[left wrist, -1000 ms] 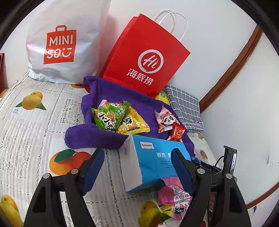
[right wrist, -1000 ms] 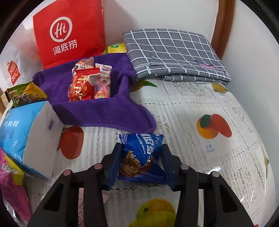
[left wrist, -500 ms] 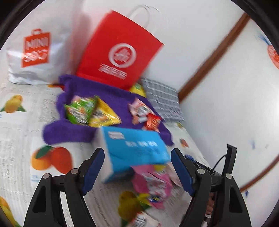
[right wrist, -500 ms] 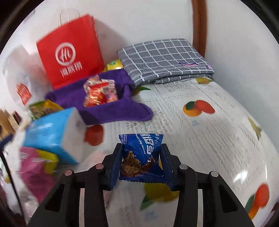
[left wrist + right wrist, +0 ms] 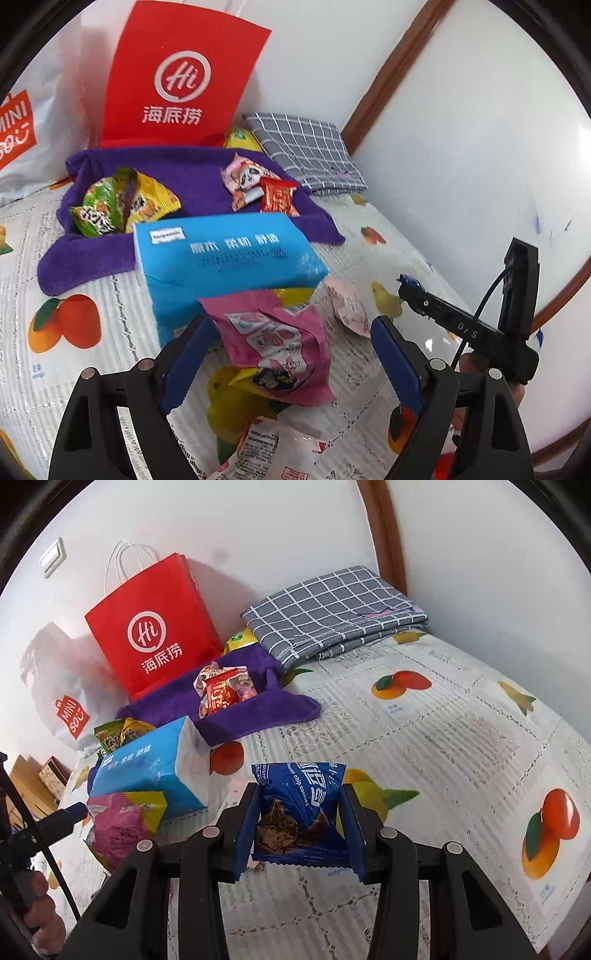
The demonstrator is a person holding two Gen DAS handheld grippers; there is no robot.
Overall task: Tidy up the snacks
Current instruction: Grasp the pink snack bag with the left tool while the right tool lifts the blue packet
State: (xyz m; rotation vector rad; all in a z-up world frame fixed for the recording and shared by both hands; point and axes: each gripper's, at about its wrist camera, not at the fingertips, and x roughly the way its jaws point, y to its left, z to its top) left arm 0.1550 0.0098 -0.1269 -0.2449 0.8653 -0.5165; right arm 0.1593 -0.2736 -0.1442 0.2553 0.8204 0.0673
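My right gripper (image 5: 300, 825) is shut on a blue chocolate-chip cookie packet (image 5: 301, 805), held clear above the fruit-print tablecloth. My left gripper (image 5: 291, 363) hangs over a pink snack bag (image 5: 280, 349); its jaws are opening and its blue pads stand apart from the bag on both sides. A purple cloth tray (image 5: 177, 173) at the back holds green and yellow packets (image 5: 110, 205) on its left and red and panda packets (image 5: 258, 186) on its right. The same tray (image 5: 255, 709) shows in the right wrist view.
A blue tissue pack (image 5: 221, 258) lies in front of the tray, touching the pink bag. A red paper bag (image 5: 181, 77) and a white bag (image 5: 22, 129) stand against the wall. A folded grey checked cloth (image 5: 332, 613) lies at the back. More packets (image 5: 266, 446) lie near me.
The left gripper has swung right, from the tissue pack to above the pink bag, and its jaws have widened. The right gripper has lifted and rolled with the blue packet still in it.
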